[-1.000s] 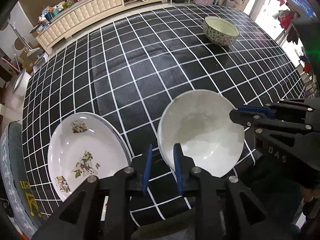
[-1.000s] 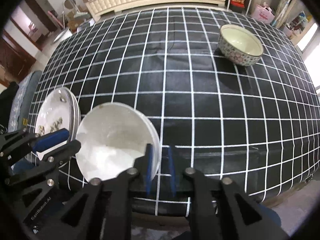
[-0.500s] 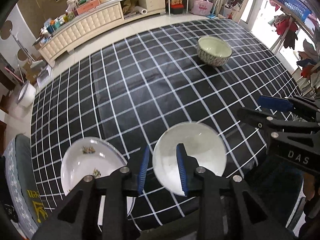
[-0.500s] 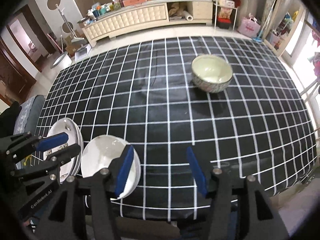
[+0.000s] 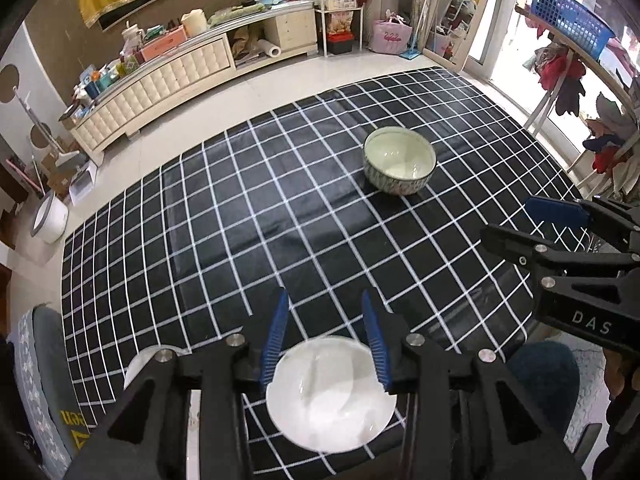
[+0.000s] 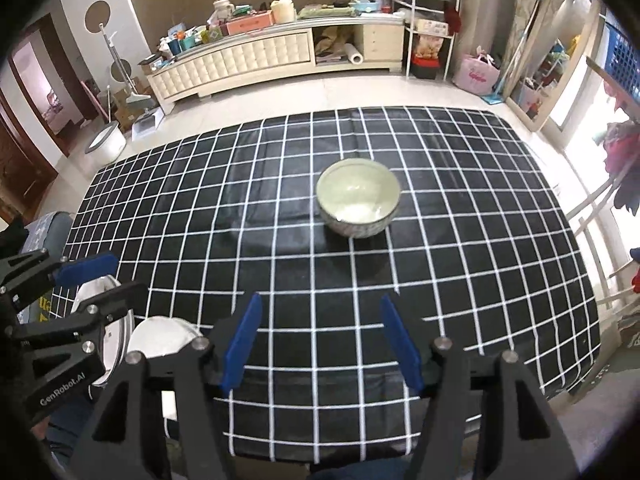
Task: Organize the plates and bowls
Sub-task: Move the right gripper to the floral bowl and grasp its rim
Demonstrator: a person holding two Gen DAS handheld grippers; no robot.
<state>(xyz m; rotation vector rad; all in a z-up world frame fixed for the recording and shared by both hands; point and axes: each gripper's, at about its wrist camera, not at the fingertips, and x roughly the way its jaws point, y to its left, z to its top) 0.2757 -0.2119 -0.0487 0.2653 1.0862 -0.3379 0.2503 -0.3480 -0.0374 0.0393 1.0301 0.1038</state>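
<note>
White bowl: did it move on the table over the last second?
No. The white bowl sits beside the floral plate as before; only the cameras pulled back, as the shrinking patterned bowl shows.

Two bowls, one patterned bowl (image 5: 399, 165) and one white bowl (image 5: 332, 394), plus stacked plates (image 6: 116, 336).

Left black two-finger gripper with blue pads (image 5: 325, 334) angled steeply downward, jaws opening, nothing pressed between pads. Right black two-finger gripper with blue pads (image 6: 320, 346) likewise angled downward, jaws wider and opening, nothing between them.
</note>
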